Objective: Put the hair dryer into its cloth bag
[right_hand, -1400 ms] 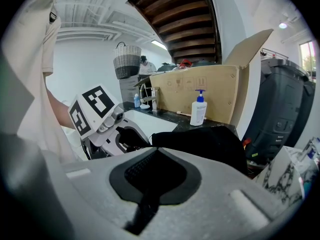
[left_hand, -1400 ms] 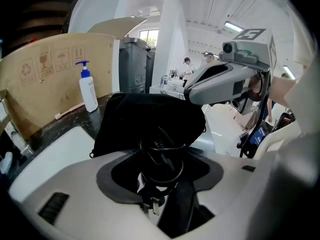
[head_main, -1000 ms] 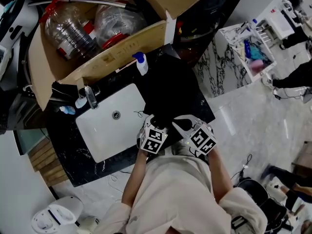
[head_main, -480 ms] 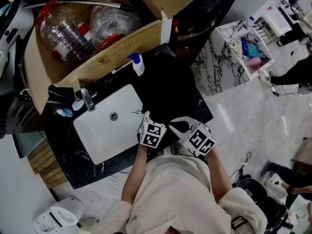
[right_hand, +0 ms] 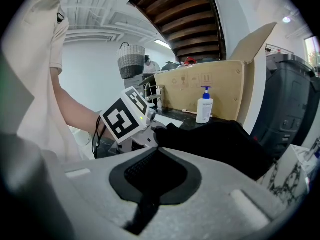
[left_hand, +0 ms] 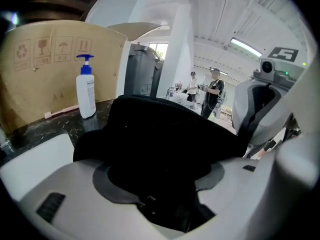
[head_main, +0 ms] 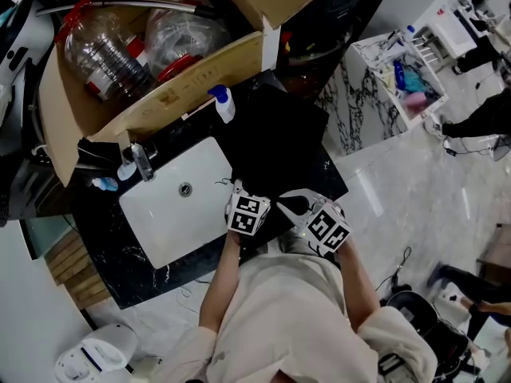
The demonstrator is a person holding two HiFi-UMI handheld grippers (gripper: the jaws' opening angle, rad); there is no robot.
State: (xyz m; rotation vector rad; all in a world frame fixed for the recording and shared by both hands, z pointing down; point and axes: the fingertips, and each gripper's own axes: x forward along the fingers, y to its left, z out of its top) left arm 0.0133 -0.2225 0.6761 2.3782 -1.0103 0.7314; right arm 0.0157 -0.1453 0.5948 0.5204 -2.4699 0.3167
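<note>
The black cloth bag (head_main: 281,134) lies bulky on the black counter, right of the sink. No hair dryer shows outside it. My left gripper (head_main: 241,191) is at the bag's near edge. In the left gripper view the bag (left_hand: 165,134) fills the gap between the jaws of the left gripper (left_hand: 160,186), which have just been opening and stand apart around the cloth. My right gripper (head_main: 292,205) is beside it at the same edge. In the right gripper view the right gripper (right_hand: 155,173) has its pads together, with the bag (right_hand: 230,140) starting just past its tips.
A white sink (head_main: 164,214) with a faucet (head_main: 144,163) is left of the bag. A pump bottle (head_main: 225,104) stands behind it against a cardboard box (head_main: 172,94) holding plastic bottles. A shelf rack (head_main: 403,78) stands on the floor to the right. People (left_hand: 214,96) stand far off.
My left gripper has shifted a little forward toward the bag. The right gripper has stayed where it was.
</note>
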